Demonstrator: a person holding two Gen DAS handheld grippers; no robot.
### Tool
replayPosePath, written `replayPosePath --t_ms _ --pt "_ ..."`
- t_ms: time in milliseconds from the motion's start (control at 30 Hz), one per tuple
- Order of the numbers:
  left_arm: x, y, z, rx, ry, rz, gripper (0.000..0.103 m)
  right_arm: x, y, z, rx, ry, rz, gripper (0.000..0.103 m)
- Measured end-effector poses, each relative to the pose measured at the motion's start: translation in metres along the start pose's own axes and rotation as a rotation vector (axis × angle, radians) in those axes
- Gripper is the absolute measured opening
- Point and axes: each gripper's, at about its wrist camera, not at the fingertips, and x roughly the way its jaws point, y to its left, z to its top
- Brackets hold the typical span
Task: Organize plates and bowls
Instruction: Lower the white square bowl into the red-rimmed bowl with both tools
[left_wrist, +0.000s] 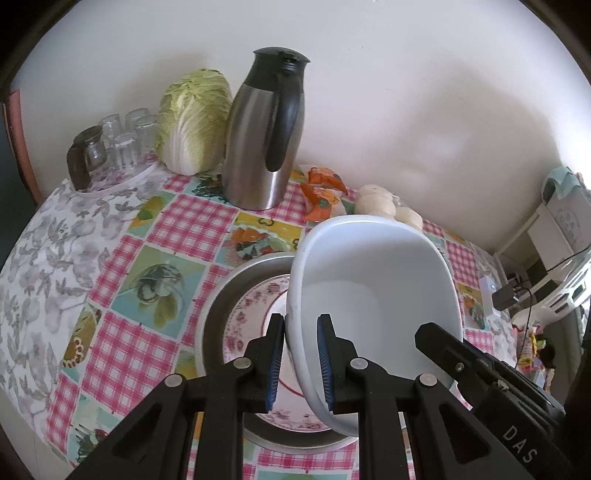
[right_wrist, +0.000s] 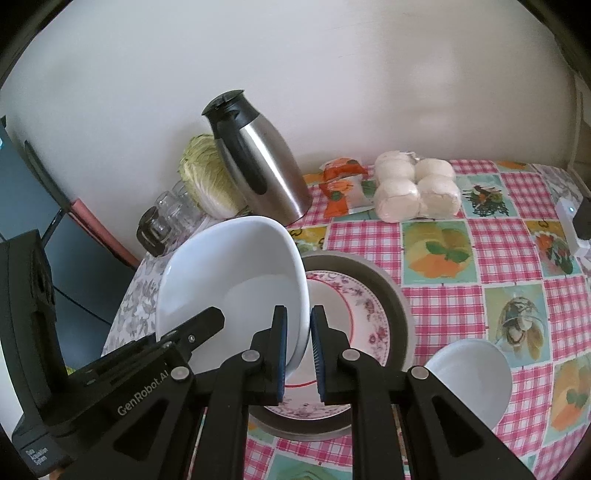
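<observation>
the large white bowl (left_wrist: 373, 295) was held tilted above the floral plate (left_wrist: 255, 314), which lay inside a grey metal dish (left_wrist: 218, 306) on the checked tablecloth (left_wrist: 184, 221). the left gripper (left_wrist: 300, 363) had its jaws narrowed onto the bowl's rim, one blue pad outside the wall and the other inside it, both appearing to touch. the right gripper (right_wrist: 298, 360) straddled the opposite rim of the same bowl (right_wrist: 236, 280) in like fashion; the inner pad looked pressed to the wall, while a thin gap seemed to remain at the outer pad, so firm contact there could not be confirmed.

the right wrist view alone showed a small white bowl (right_wrist: 472, 376), resting tilted on the cloth just right of the right jaws, beside the dish (right_wrist: 395, 295). it also showed the pack of white buns (right_wrist: 417, 192) in full, well ahead of the jaws. the left wrist view showed those buns (left_wrist: 373, 203) only partly, behind the bowl's far rim.

the left wrist view gave the clearer sight of the steel flask (left_wrist: 266, 129), the cabbage (left_wrist: 192, 118) and the upturned glasses (left_wrist: 122, 136), ahead and left of the left jaws. the orange packet (left_wrist: 321, 192) appeared in both views, beyond the bowl.
</observation>
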Motion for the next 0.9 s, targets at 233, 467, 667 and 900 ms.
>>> replayPosePath --t_ms 233,467,667,900 --pt "0.007 -0.007 0.002 -0.008 0.009 -0.013 0.020 -0.001 -0.009 0.001 0.014 0.002 -0.018 0.015" --pt "0.016 -0.007 0.001 -0.015 0.030 -0.018 0.020 0.004 -0.015 0.001 0.031 0.017 -0.024 0.015" --pt "0.026 0.000 0.000 -0.028 0.049 0.002 0.020 0.015 -0.014 0.000 0.030 0.041 -0.030 0.015" --pt "0.041 0.009 -0.004 -0.049 0.089 0.022 0.020 0.032 -0.013 -0.004 0.030 0.081 -0.041 0.015"
